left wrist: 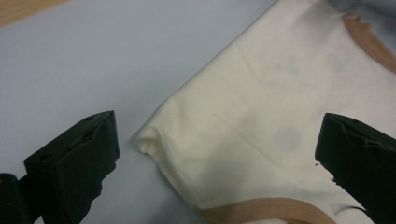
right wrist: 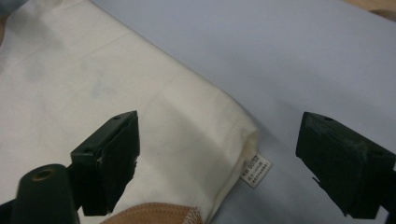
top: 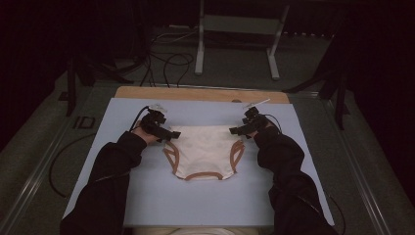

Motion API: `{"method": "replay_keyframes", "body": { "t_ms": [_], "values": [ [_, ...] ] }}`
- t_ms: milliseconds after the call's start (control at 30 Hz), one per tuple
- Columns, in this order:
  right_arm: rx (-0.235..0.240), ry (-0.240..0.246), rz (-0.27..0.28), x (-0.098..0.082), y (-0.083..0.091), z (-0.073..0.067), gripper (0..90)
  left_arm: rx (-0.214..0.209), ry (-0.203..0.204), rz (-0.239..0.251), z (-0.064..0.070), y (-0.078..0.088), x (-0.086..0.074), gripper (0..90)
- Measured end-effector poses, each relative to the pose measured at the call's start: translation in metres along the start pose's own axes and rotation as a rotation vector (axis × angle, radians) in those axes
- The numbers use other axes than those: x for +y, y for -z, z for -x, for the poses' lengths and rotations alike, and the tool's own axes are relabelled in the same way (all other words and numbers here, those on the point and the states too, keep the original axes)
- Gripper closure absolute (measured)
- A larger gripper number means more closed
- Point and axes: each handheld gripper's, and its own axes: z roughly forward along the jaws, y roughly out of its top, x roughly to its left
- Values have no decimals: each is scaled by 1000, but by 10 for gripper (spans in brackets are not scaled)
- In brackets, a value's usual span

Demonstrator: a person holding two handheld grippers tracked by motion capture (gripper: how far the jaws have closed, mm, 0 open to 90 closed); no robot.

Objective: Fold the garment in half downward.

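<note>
The cream garment [top: 204, 149] lies flat on the blue mat [top: 147, 196], with the left gripper [top: 172, 134] and right gripper [top: 234, 130] both spread apart above its 2 upper corners, gripping nothing.

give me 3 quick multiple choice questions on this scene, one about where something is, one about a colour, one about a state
1. Where does the small white label sit?
A. at the garment's corner by the right gripper
B. on the wooden edge
C. under the left gripper

2. What colour is the trim on the cream garment?
A. green
B. tan
C. black

3. How does the left gripper stand?
A. shut on the garment
B. open over the garment's corner
C. shut on a cable

Answers:
1 A, the label sticks out of the corner seam in the right gripper view.
2 B, tan bands edge the openings.
3 B, both jaws stand wide apart, off the cloth.
</note>
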Motion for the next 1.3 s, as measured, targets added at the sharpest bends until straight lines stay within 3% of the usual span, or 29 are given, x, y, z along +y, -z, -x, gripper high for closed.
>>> {"method": "replay_keyframes", "body": {
  "t_ms": [367,833,1300],
  "values": [
    [48,18,23,8,6,-8,100,-32,-75,38,21,24,5,1],
    [64,85,56,29,11,-29,100,-93,-210,44,65,48,-2,0],
    [108,148,70,57,-5,-58,100,-102,-268,37,86,60,-15,0]
  ]
}}
